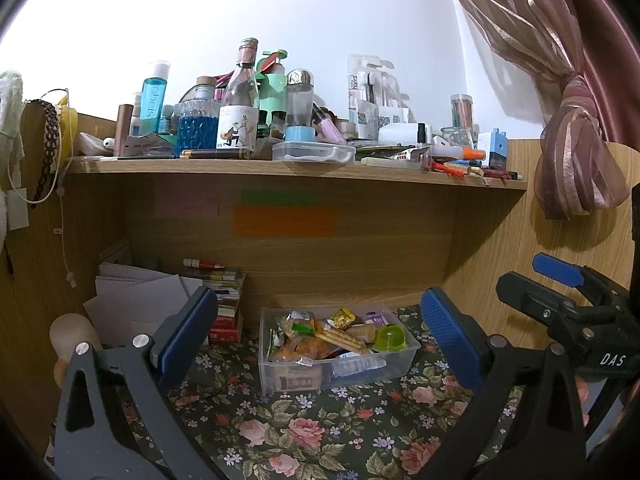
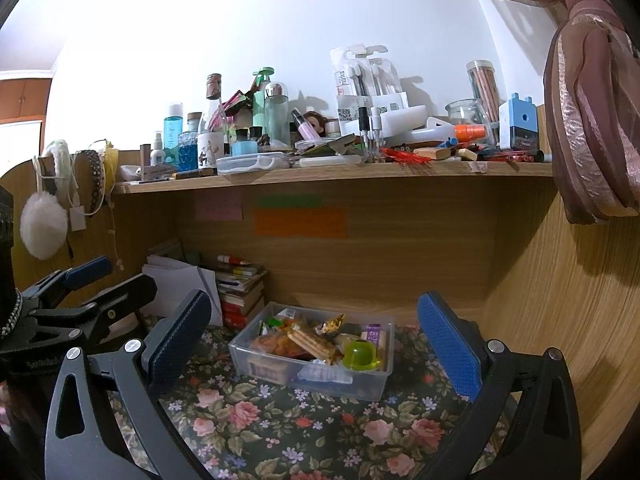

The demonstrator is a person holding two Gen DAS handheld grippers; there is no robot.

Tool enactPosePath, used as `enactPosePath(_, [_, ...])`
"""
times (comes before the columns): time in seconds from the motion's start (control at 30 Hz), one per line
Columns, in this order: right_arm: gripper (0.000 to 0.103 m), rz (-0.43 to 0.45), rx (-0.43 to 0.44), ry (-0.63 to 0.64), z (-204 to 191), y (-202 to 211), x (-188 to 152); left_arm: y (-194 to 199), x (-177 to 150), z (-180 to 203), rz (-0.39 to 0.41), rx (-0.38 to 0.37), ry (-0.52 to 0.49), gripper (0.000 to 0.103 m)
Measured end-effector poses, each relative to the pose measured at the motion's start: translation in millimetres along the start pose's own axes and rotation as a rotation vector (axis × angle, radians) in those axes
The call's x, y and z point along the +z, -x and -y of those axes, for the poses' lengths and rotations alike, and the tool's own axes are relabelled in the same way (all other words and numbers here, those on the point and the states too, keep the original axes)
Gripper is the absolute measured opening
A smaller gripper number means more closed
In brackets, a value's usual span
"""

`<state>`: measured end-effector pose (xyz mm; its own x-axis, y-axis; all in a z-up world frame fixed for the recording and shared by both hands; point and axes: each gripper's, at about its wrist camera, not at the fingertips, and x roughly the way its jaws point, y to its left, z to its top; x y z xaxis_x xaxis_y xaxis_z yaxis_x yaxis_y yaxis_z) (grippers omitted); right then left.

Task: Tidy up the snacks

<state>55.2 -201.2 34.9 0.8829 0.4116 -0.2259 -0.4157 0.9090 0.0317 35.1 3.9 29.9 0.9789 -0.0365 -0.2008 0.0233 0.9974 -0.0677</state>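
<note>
A clear plastic box stands on the floral tablecloth under the shelf. It holds several wrapped snacks: a cracker pack, a green jelly cup, orange packets and a gold-wrapped sweet. My left gripper is open and empty, held back from the box. My right gripper is open and empty too, also short of the box. Each gripper shows at the edge of the other's view.
A crowded wooden shelf overhangs the box, with bottles, a lidded clear container and pens. Stacked books and papers sit left of the box. Wooden side walls and a tied curtain stand at the right.
</note>
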Motion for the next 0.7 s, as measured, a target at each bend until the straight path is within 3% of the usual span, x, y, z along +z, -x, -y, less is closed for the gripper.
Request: enactPosePath(0.7, [0.103,-0.003,0.002,-0.003,-3.1,-2.1,1.0,-0.4,-3.5,-3.6,-0.007,-0.022,-0.008,0.103])
